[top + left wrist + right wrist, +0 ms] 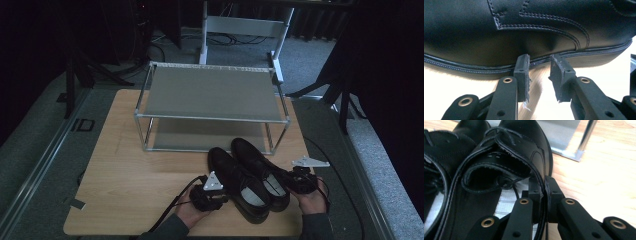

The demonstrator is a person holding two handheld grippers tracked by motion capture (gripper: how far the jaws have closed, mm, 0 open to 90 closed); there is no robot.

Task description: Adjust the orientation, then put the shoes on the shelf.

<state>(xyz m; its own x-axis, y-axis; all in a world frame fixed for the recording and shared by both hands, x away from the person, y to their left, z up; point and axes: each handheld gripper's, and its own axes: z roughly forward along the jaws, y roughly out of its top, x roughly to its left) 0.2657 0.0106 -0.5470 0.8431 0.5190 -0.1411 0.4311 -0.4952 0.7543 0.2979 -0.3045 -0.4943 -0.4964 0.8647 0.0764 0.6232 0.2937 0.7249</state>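
Two black leather lace-up shoes stand side by side on the wooden table, toes toward the rack: the left shoe (pixel 235 185) and the right shoe (pixel 257 162). My left gripper (pixel 220 196) is at the left shoe's outer side. In the left gripper view it (pixel 539 68) is open, with its fingertips (pixel 522 65) against the left shoe (pixel 524 30) just above the sole and nothing between them. My right gripper (pixel 291 181) is at the right shoe's heel side. In the right gripper view it (pixel 545 192) is shut on the side rim of the right shoe (pixel 519 150).
A two-tier metal shoe rack (pixel 210 92) stands at the back of the table (pixel 130 175), both shelves bare; its leg (pixel 587 132) is close to the right shoe's toe. Cables trail off the front edge. Bare wood lies left of the shoes.
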